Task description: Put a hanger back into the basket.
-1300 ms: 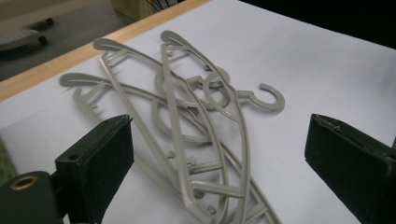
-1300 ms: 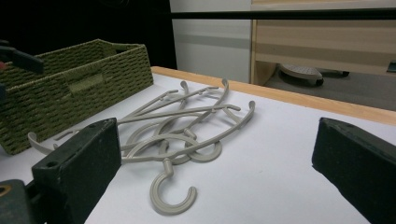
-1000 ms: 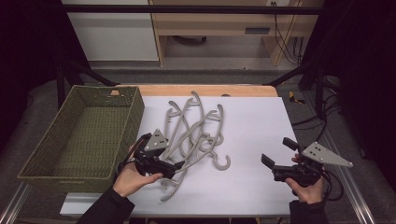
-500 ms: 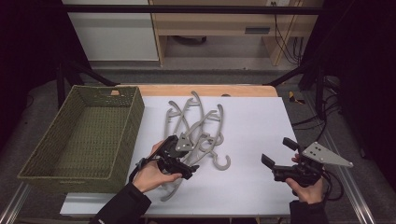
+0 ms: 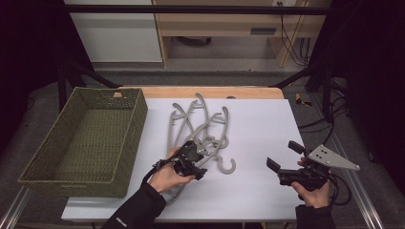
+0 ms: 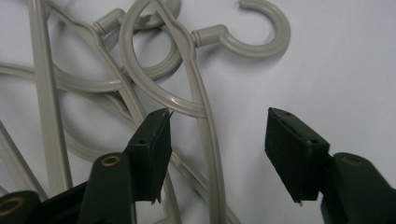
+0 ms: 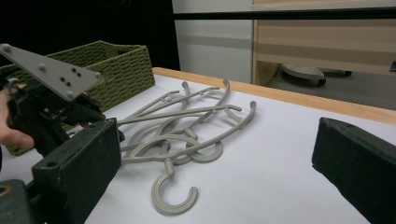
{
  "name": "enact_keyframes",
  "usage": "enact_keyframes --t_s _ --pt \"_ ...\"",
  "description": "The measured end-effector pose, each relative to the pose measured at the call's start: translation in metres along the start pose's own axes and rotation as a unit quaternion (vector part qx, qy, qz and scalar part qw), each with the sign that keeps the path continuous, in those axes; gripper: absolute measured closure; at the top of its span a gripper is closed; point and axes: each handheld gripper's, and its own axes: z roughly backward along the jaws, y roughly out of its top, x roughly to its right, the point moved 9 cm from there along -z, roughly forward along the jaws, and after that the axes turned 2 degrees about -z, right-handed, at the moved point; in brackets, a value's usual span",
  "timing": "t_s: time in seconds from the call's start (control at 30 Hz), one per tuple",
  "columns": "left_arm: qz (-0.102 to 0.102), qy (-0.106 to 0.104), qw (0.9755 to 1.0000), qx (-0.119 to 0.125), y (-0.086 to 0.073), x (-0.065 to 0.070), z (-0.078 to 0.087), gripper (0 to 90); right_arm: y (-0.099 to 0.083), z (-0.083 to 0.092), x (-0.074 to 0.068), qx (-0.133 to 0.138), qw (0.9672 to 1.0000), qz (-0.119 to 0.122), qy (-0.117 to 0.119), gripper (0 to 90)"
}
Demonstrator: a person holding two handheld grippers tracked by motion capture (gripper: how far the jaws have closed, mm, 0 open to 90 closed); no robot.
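Black sleeves (image 5: 138,210); 2 black tools — right tool (image 5: 285,156) with grey 3-cornered plate, screw holes.

White table (image 5: 267,124), grey hangers (image 5: 200,129), green basket (image 5: 83,164)

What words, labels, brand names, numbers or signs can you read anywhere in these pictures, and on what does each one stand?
No text can be read.
Sleeve cuff of the person's left arm: a small pale mark, too small and blurred to read.
Grey hangers, green woven basket, white table top, left gripper and right gripper: no lettering to be seen.
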Motion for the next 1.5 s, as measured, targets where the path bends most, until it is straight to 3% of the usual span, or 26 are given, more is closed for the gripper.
enact_keyframes --t_s 0.33,0.67,0.83,0.97,1.1,1.5 --pt "0.001 0.009 0.9991 -0.042 -0.008 -0.004 -0.019 57.9 0.001 0.001 -0.001 0.001 1.0 0.001 0.001 1.7" --pt "0.019 0.018 0.9983 -0.052 -0.007 -0.002 -0.026 76.9 0.001 0.0 -0.001 0.0 1.0 0.001 0.001 1.7" --pt "0.021 0.029 0.9979 -0.053 -0.006 -0.001 -0.025 78.8 0.0 0.001 0.0 -0.001 1.0 0.002 0.001 1.7" --pt "0.029 0.036 0.9978 -0.047 -0.007 -0.003 -0.022 80.2 0.0 0.0 -0.001 0.0 1.0 0.0 0.001 1.7" --pt "0.04 0.022 0.9987 -0.023 -0.005 -0.001 -0.014 81.0 0.0 0.001 -0.001 0.0 1.0 -0.001 -0.001 1.7" --pt "0.037 0.014 0.9986 0.035 0.001 0.002 0.017 81.4 0.0 0.002 0.0 0.001 1.0 0.0 0.0 1.7"
